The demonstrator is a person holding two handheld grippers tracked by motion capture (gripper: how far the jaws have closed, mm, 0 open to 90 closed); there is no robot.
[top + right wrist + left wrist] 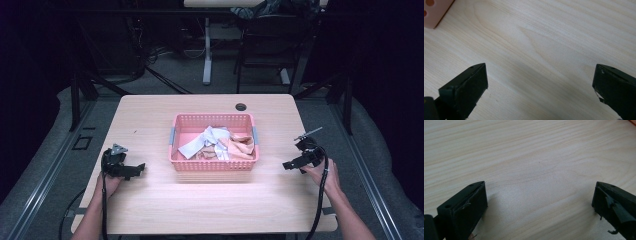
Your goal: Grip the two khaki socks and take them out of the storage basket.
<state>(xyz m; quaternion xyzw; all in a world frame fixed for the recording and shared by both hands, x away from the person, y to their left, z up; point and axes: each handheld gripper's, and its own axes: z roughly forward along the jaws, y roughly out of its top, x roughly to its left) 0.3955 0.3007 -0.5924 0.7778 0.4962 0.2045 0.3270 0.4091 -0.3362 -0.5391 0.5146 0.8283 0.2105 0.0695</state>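
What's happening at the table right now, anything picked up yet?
Nothing is held yet. A person holds a claw in each hand, the left claw and the right claw, resting low on the wooden table on either side of a pink basket. Both claws stand wide open with only bare tabletop between their jaws. The basket holds a loose heap of cloths, white, grey and peach, and neither claw touches them.

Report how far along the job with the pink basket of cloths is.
Nothing looks done yet: the crumpled white and peach cloths all lie inside the pink perforated plastic basket. Left gripper and right gripper rest open and empty beside it. All cloth handling remains.
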